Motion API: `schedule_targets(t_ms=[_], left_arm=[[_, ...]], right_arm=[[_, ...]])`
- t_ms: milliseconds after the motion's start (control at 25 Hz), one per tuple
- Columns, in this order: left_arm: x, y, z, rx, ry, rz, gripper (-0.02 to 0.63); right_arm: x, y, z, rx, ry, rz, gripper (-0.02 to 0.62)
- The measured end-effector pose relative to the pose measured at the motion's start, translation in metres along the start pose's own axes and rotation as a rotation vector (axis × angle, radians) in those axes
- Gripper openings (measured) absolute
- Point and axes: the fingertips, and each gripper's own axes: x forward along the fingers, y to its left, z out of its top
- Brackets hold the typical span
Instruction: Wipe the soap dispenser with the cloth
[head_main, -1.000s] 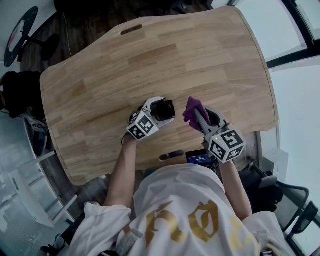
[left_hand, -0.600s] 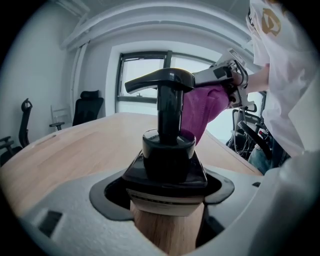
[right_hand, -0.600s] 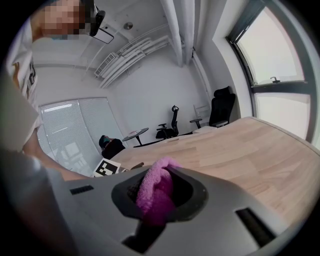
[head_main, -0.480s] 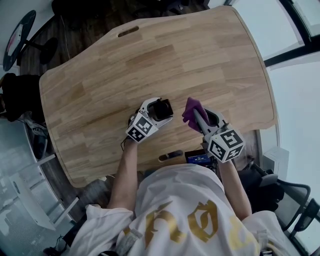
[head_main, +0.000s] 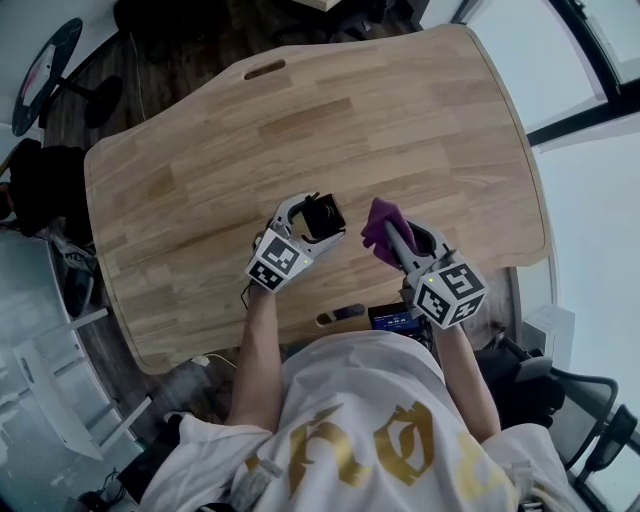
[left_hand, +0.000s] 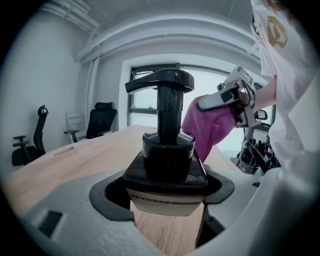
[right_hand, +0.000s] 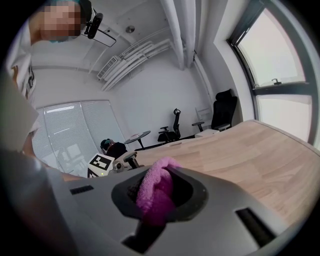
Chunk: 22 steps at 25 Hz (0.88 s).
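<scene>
Left gripper (head_main: 322, 222) is clamped on the black pump-top soap dispenser (left_hand: 167, 150): both grey jaws press the square black shoulder from either side, with the pump head and spout sticking up above them. The dispenser stands upright over the near-middle part of the light wooden table with rounded corners (head_main: 400, 110). Can't tell if its base sits on the wood or is lifted. Right gripper (head_main: 390, 238) is closed on the purple terry cloth (head_main: 380, 222); in the right gripper view the cloth (right_hand: 156, 195) is pinched between the jaws, a rounded fold bulging up past the tips. In the left gripper view the cloth hangs from the right gripper just right of and behind the pump collar. In the head view the two sit side by side with a narrow strip of wood showing between them, so actual contact can't be confirmed. The grippers angle toward each other, marker cubes toward the person. A small dark device with a blue screen (head_main: 398, 318) and a dark elongated object (head_main: 340, 314) lie at the near table edge, below the grippers in the head view. Oval slot cut-out (head_main: 262, 70) is at the far edge, well apart from everything.
</scene>
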Motion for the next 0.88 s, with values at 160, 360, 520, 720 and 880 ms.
schedule_targets(t_ms=[160, 360, 520, 720, 880], left_arm=[[-0.012, -0.001, 0.025, -0.011, -0.061, -0.006, 0.36], [-0.032, -0.009, 0.046, 0.015, -0.076, 0.009, 0.36], [-0.042, -0.017, 0.051, 0.045, -0.06, 0.026, 0.36], [-0.051, -0.027, 0.054, 0.06, -0.027, 0.021, 0.36], [-0.054, -0.035, 0.047, 0.093, 0.048, 0.004, 0.36]], right_arm=[[-0.004, 0.008, 0.013, -0.009, -0.03, 0.015, 0.034], [-0.012, 0.034, 0.037, -0.027, -0.088, 0.05, 0.034], [-0.021, 0.057, 0.054, -0.041, -0.138, 0.091, 0.034], [-0.03, 0.071, 0.062, -0.058, -0.161, 0.11, 0.034], [-0.031, 0.079, 0.062, -0.059, -0.167, 0.127, 0.034]])
